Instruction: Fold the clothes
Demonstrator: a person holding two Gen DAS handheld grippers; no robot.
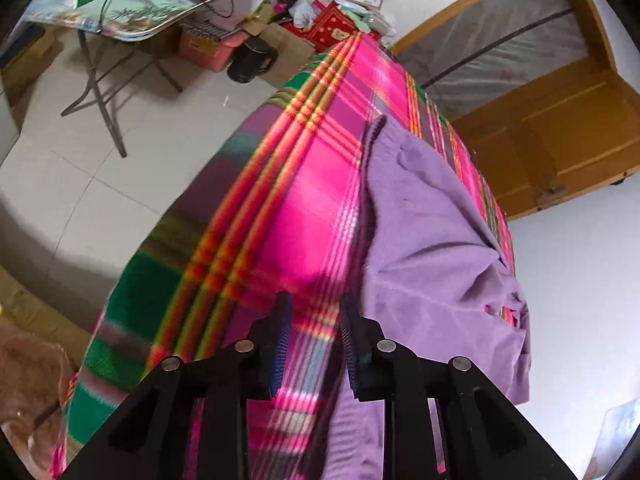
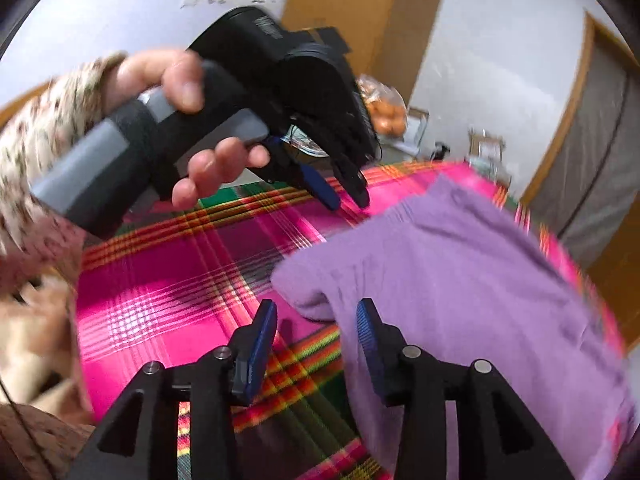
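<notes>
While both fingers gape, purple garment (image 2: 460, 280) lies just beside them

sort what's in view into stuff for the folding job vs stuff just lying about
For the job:
purple garment, spread on the plaid blanket
left gripper, open, empty
right gripper, open, empty

Just lying about:
folding table with boxes on it
black kettle on the floor
red box
bag of oranges
wooden door
</notes>
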